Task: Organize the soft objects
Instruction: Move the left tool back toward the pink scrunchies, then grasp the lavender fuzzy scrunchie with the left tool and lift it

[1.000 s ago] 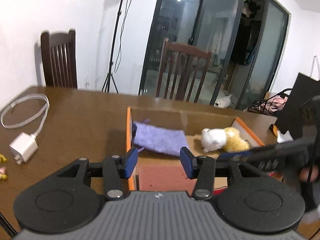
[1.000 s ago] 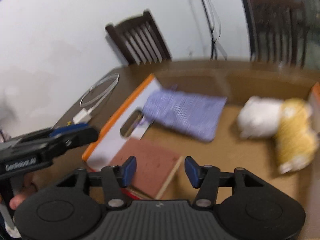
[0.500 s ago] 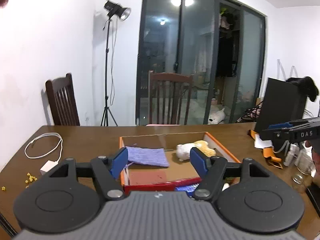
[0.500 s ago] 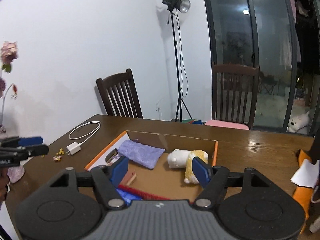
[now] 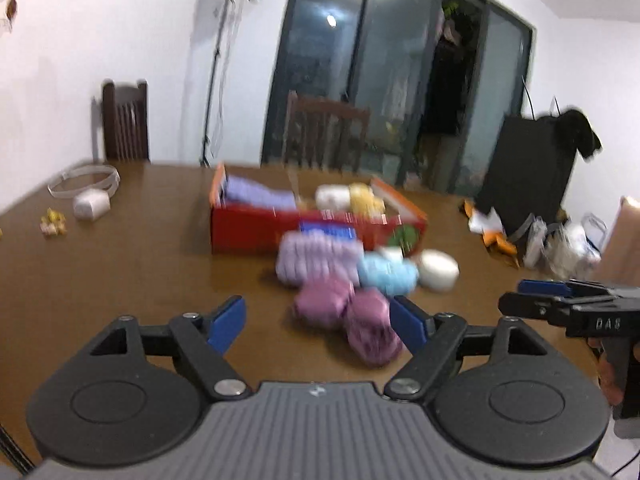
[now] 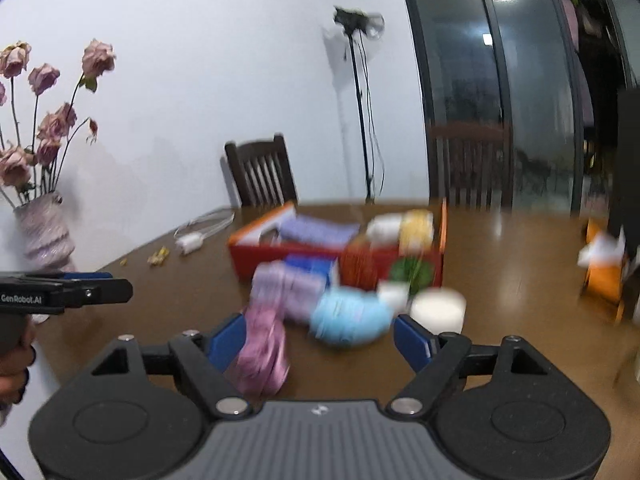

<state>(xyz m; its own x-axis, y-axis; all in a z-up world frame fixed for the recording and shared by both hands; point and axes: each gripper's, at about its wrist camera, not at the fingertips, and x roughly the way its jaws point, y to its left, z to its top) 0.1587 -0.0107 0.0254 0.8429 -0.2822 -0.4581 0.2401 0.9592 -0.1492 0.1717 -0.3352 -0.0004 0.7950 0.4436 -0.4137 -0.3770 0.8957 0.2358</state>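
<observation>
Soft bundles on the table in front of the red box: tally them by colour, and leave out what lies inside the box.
Pink bundles: 2
Lavender bundle: 1
Light blue bundle: 1
White roll: 1
Total: 5

A big brown wooden table fills the room. Behind the table is a white wall. Two dark wooden chairs stand at the table's far side. Beside them are tall dark glass doors with lamps shining in them.
</observation>
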